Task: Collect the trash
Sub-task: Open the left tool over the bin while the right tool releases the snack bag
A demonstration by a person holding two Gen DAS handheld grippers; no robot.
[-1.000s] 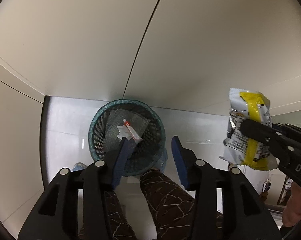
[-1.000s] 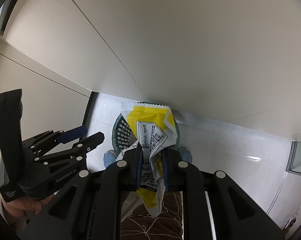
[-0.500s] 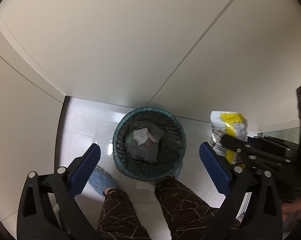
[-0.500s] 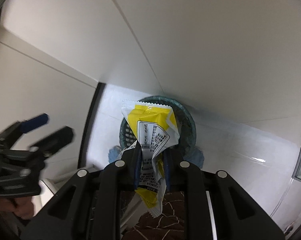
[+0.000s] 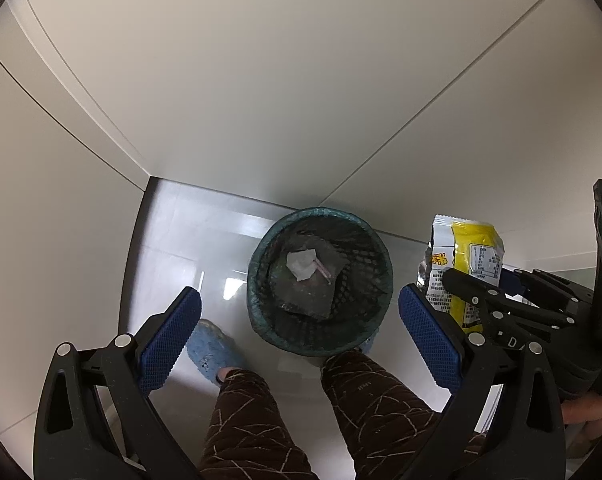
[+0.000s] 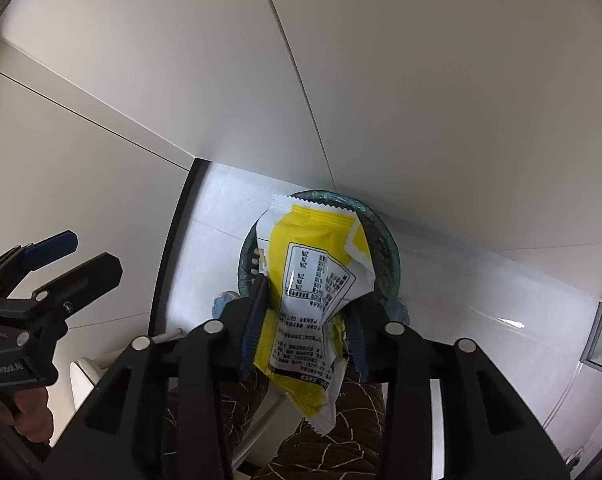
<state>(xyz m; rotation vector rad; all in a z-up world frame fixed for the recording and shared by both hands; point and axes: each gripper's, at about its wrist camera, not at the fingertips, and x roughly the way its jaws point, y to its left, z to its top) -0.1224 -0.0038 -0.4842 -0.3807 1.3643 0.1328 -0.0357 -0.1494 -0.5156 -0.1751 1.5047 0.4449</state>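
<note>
From the left wrist camera, a round green bin (image 5: 320,280) made of mesh stands on the shiny white floor (image 5: 189,248), right where two smooth pale walls (image 5: 261,80) meet. A dark bag lines the bin. A crumpled white scrap (image 5: 302,266) and a thin pink stick (image 5: 323,271) lie on the dark bag at the bottom. The left gripper (image 5: 299,338) hangs above the bin. Its two fingers (image 5: 169,342) are black with bumpy blue pads, and they are spread wide apart with nothing between them. To the right, the yellow and white snack wrapper (image 5: 467,264) is crinkly and shiny, with small black print on it. The right gripper (image 5: 497,300) has it pinched, up in the air beside the bin. Below are two legs in brown trousers with thin gold lines (image 5: 365,396) and a fluffy blue slipper (image 5: 212,350) just beside the bin.

From the right wrist camera, the right gripper (image 6: 303,330) has its blue-padded fingers (image 6: 251,330) pressed on the wrapper (image 6: 315,280) from both sides. The wrapper sticks up with a zigzag top edge and hangs over the bin (image 6: 387,246), not inside it. The left gripper (image 6: 67,258) shows at the left, fingers apart, held by a hand (image 6: 27,412).
</note>
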